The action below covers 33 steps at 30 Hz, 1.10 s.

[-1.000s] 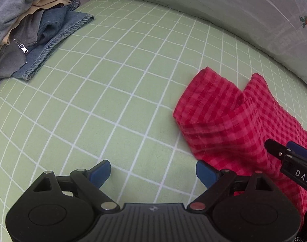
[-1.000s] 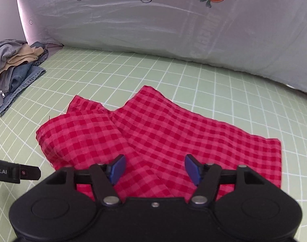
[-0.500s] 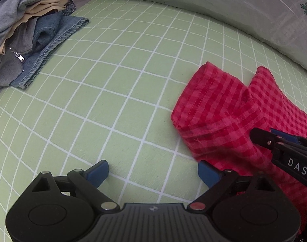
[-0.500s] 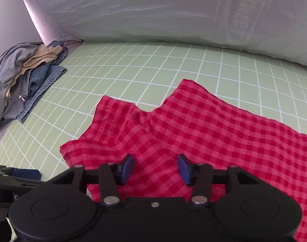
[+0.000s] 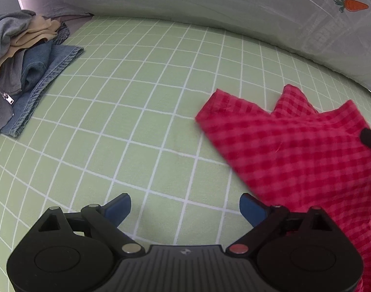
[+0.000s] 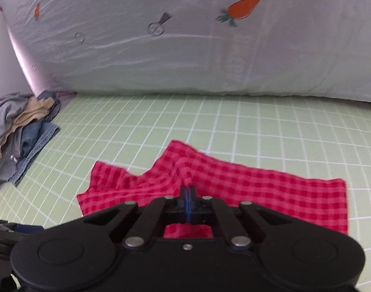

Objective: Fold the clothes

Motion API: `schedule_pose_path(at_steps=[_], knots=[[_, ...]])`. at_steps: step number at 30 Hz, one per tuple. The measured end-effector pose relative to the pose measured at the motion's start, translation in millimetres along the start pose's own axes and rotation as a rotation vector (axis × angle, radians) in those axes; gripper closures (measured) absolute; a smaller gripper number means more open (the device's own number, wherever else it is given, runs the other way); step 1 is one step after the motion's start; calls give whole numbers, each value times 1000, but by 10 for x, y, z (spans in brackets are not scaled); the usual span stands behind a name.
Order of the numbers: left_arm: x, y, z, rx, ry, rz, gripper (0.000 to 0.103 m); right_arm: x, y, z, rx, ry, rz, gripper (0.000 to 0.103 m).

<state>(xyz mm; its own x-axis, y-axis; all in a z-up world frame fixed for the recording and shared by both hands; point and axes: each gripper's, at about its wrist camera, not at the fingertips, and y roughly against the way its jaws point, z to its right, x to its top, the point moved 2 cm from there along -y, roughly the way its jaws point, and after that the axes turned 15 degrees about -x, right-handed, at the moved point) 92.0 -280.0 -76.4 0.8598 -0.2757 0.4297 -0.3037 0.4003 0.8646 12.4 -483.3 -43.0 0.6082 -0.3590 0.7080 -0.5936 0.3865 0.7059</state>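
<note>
A red checked garment (image 6: pixel 234 185) lies on the green grid sheet (image 6: pixel 234 126). My right gripper (image 6: pixel 188 192) is shut on a fold of this garment and lifts it a little, so the cloth peaks at the fingertips. In the left wrist view the same garment (image 5: pixel 295 146) fills the right side, raised and blurred. My left gripper (image 5: pixel 185 209) is open and empty, low over the sheet just left of the garment's near edge. A black tip of the right gripper (image 5: pixel 370 138) shows at the right edge of that view.
A heap of clothes with blue denim, grey and beige pieces (image 5: pixel 22 73) lies at the far left, also in the right wrist view (image 6: pixel 19 131). A pale sheet with carrot prints (image 6: pixel 185 48) stands as a wall behind the surface.
My right gripper has shut on the red garment and raised it. The garment's left part has lifted and shifted right in the left wrist view. My left gripper stays open.
</note>
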Motion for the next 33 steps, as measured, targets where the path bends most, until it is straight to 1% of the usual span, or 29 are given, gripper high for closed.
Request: schedule_pose_path(at_steps=[3, 5, 6, 9, 10, 12, 13, 14, 16, 19, 21, 22, 23, 24, 26, 28, 29, 30, 31, 32, 33], knots=[[17, -17, 65, -6, -21, -3, 7, 74, 54, 408, -116, -91, 43, 103], [8, -35, 94, -9, -30, -10, 7, 73, 39, 698, -221, -140, 54, 103], [4, -43, 109, -10, -34, -13, 7, 57, 1, 840, -262, -164, 42, 103], [-9, -70, 152, -15, -48, -24, 7, -41, -134, 1206, -328, -271, -31, 101], [-14, -78, 166, -16, -52, -27, 7, -80, -165, 1287, -333, -302, -57, 101], [-34, -67, 182, -17, -53, -28, 7, -149, -176, 1355, -340, -323, -82, 91], [-42, -60, 180, -18, -52, -28, 7, -185, -164, 1356, -341, -325, -85, 80], [-51, -55, 182, -19, -51, -29, 7, -222, -151, 1356, -341, -327, -89, 70], [-71, -45, 183, -20, -53, -32, 7, -306, -143, 1344, -330, -336, -106, 70], [-93, -27, 188, -20, -64, -36, 7, -444, -170, 1304, -333, -331, -147, 66], [-107, -10, 193, -21, -72, -35, 7, -493, -188, 1285, -336, -322, -157, 66], [-111, -2, 192, -21, -74, -34, 7, -502, -187, 1285, -325, -317, -155, 77], [-110, 8, 195, -21, -76, -31, 7, -501, -178, 1284, -317, -308, -146, 97], [-110, 18, 197, -20, -78, -28, 7, -486, -159, 1279, -311, -296, -129, 101], [-108, 48, 202, -18, -82, -19, 7, -450, -100, 1301, -324, -292, -87, 101], [-111, 96, 210, -17, -86, -4, 7, -433, -61, 1363, -342, -319, -69, 101], [-121, 132, 217, -18, -91, 4, 7, -435, -48, 1405, -357, -338, -72, 96], [-131, 169, 224, -18, -95, 12, 7, -445, -35, 1454, -379, -358, -81, 88], [-151, 209, 227, -18, -99, 20, 7, -459, -7, 1497, -398, -378, -87, 73], [-176, 247, 231, -19, -101, 26, 7, -480, 47, 1527, -404, -393, -84, 67], [-205, 278, 226, -20, -99, 28, 7, -503, 109, 1547, -400, -405, -77, 67]])
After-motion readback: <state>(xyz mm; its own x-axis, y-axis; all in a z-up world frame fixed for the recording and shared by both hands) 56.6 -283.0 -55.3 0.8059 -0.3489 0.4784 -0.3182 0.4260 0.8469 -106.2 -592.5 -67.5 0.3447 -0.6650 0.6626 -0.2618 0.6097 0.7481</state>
